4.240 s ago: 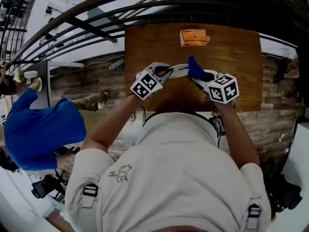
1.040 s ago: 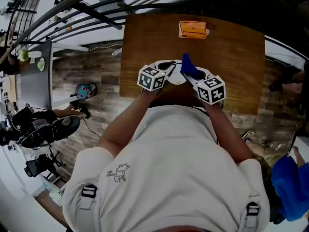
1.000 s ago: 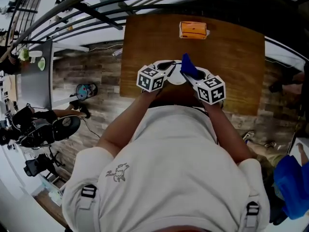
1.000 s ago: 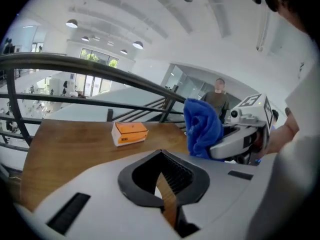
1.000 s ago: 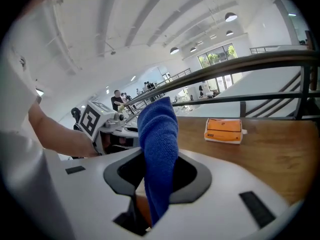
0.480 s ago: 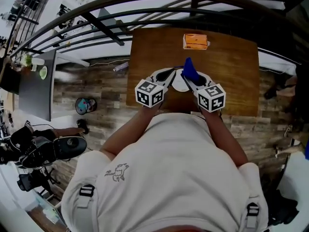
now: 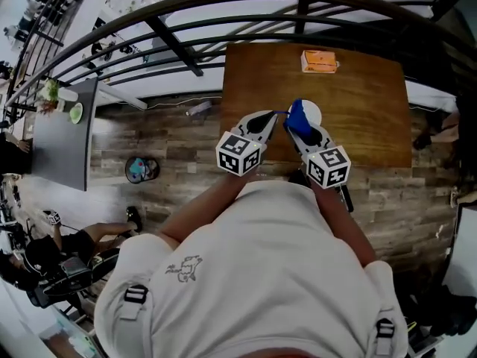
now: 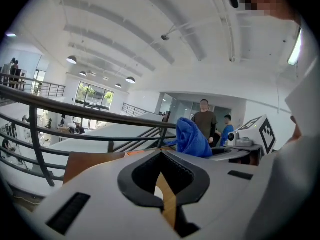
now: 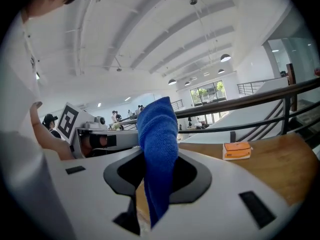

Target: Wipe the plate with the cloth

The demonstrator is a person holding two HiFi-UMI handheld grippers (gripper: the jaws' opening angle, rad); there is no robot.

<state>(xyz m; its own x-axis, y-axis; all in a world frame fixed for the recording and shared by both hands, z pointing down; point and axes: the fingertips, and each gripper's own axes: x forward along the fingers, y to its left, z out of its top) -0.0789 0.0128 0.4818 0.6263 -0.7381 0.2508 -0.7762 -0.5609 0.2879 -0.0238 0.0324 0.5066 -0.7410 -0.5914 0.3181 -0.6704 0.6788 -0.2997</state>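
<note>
My right gripper (image 7: 296, 129) is shut on a blue cloth (image 7: 298, 116), which sticks up from its jaws (image 9: 159, 134). A white plate (image 7: 312, 110) lies on the brown table (image 7: 358, 103) just beyond the cloth, which hides part of it. Close to the left, my left gripper (image 7: 277, 115) has its jaws shut, and nothing shows between them in the left gripper view (image 8: 162, 176). Both grippers are raised and point nearly level over the table's near edge. The left gripper view catches the cloth (image 8: 192, 136) and the right gripper (image 8: 235, 151) on its right.
An orange packet (image 7: 320, 60) lies at the table's far edge and shows in the right gripper view (image 9: 236, 150). A dark railing (image 7: 149, 21) curves behind the table. Two people (image 8: 203, 116) stand far off. Wood floor (image 7: 171, 133) lies left of the table.
Both grippers have lifted together, the cloth still in the right one. The plate, earlier between the two gripper tips, now shows past the cloth. The table sits further right in view.
</note>
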